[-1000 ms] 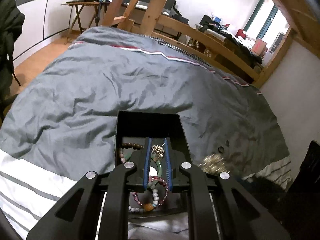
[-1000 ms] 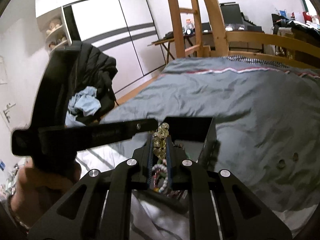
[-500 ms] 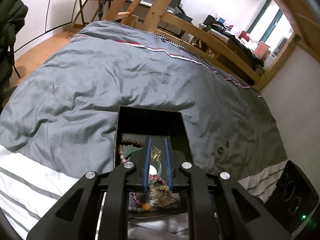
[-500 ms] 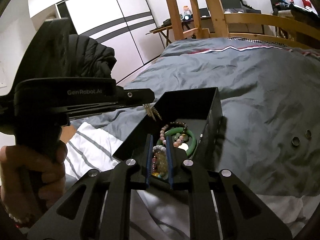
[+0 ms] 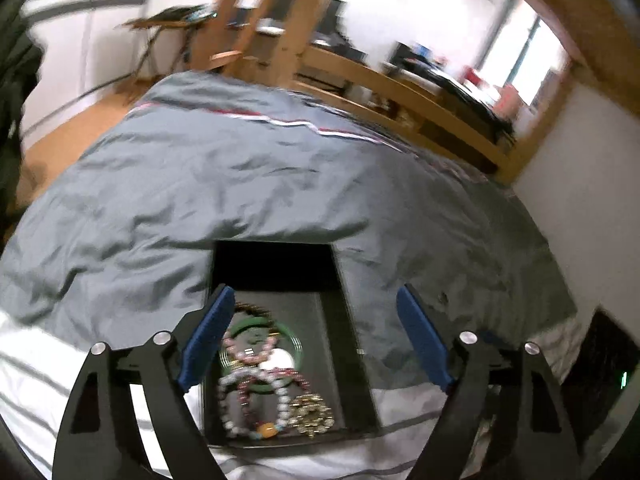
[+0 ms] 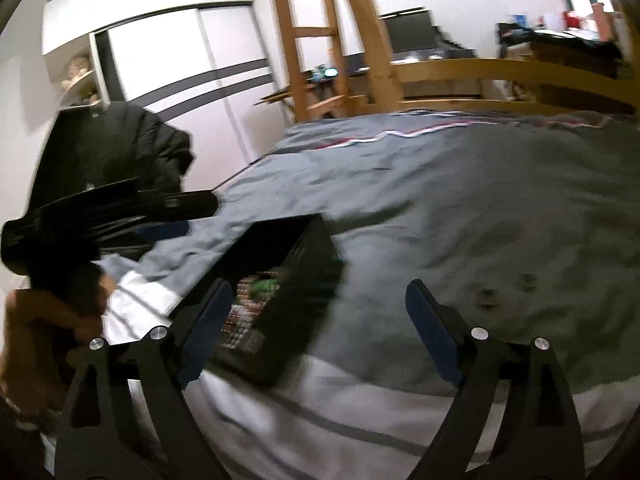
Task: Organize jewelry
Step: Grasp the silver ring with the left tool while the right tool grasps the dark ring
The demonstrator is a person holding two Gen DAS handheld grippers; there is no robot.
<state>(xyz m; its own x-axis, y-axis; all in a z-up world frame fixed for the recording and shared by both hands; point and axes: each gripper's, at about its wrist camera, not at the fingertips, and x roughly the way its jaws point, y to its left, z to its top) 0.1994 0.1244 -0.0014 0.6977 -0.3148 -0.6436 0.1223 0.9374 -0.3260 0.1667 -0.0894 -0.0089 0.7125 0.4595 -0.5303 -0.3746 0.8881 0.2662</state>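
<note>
An open black box (image 5: 340, 280) lies on the grey duvet (image 5: 240, 184). It holds a green bangle (image 5: 297, 346), several bead bracelets (image 5: 248, 364) and a gold piece (image 5: 312, 416). My left gripper (image 5: 314, 292) hovers over the box; its jaws are opening and stand wide, with nothing pressed between the blue pads. My right gripper (image 6: 318, 285) is off the box's (image 6: 304, 280) right side. Its jaws are opening too, and they are empty. Two small rings (image 6: 486, 294) lie on the duvet to the right. In the right wrist view, a hand (image 6: 40, 320) holds the left gripper (image 6: 120, 208).
A white striped sheet (image 6: 320, 420) covers the near edge of the bed. A wooden ladder (image 6: 320, 40) and rail (image 6: 480, 72) stand at the far side. A black jacket (image 6: 120, 140) hangs at the left by the wardrobe (image 6: 180, 72). A black device (image 5: 600, 360) sits at the right.
Both grippers went from shut to wide open. The gold piece and the yellow bead bracelet now lie in the box. The right gripper swung right, off the box.
</note>
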